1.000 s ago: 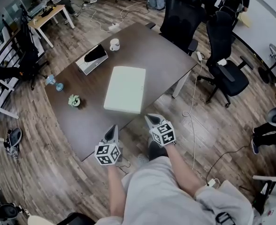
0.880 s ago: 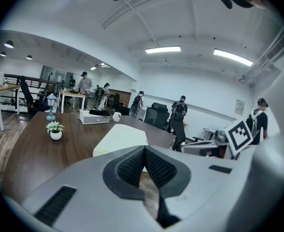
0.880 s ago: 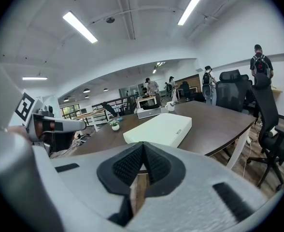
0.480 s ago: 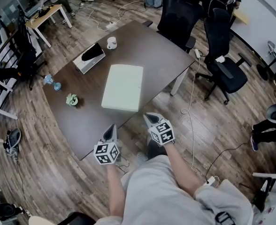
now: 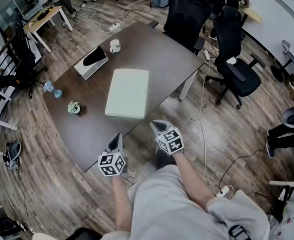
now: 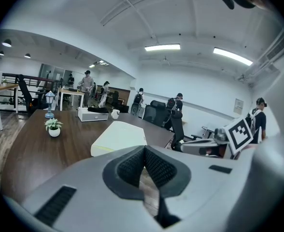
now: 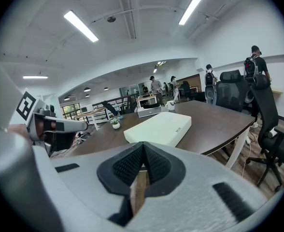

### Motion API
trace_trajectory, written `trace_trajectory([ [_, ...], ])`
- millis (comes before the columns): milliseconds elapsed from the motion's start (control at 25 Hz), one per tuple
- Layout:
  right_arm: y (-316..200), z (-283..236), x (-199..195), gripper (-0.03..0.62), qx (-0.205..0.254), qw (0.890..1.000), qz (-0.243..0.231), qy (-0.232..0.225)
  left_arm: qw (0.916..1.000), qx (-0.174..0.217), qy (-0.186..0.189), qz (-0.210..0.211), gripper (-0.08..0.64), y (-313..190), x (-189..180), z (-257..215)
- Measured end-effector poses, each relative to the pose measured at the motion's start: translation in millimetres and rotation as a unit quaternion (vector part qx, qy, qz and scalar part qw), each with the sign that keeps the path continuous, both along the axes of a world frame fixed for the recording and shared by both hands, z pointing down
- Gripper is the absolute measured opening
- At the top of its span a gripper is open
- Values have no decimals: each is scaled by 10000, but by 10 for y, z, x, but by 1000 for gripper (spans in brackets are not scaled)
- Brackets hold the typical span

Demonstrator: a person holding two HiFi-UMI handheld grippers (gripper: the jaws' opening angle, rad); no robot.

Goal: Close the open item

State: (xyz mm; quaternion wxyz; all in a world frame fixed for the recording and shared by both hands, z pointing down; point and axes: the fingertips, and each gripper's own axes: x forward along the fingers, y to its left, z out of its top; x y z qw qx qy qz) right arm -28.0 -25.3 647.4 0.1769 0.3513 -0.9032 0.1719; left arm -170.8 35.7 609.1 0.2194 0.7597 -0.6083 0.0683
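A flat pale-green box (image 5: pixel 128 93) lies with its lid down in the middle of the dark table (image 5: pixel 159 54); it also shows as the box (image 6: pixel 120 137) and the box (image 7: pixel 159 128) in the gripper views. Further back, a white case (image 5: pixel 91 61) holds something black on top; whether it stands open I cannot tell. My left gripper (image 5: pixel 117 136) and right gripper (image 5: pixel 154 124) hover just off the table's near edge, both shut and empty, pointing at the box. The left gripper (image 6: pixel 144 151) and right gripper (image 7: pixel 143 149) show their pads pressed together.
A white mug (image 5: pixel 115 46) stands by the case. A small potted plant (image 5: pixel 74 107) and a blue object (image 5: pixel 51 88) sit at the table's left. Black office chairs (image 5: pixel 187 14) (image 5: pixel 234 69) stand on the far side. A cable (image 5: pixel 203 104) trails over the wooden floor.
The table and box have slid slightly up and left in the head view. Both grippers stay shut at nearly the same spot by the near edge.
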Motion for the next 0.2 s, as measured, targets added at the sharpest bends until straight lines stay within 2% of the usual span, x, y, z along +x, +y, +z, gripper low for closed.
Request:
trace_trajectory([
  [200,2,3,6,2,-4,10000,12,13,10000,-17,-29,69,5,16,13,23],
])
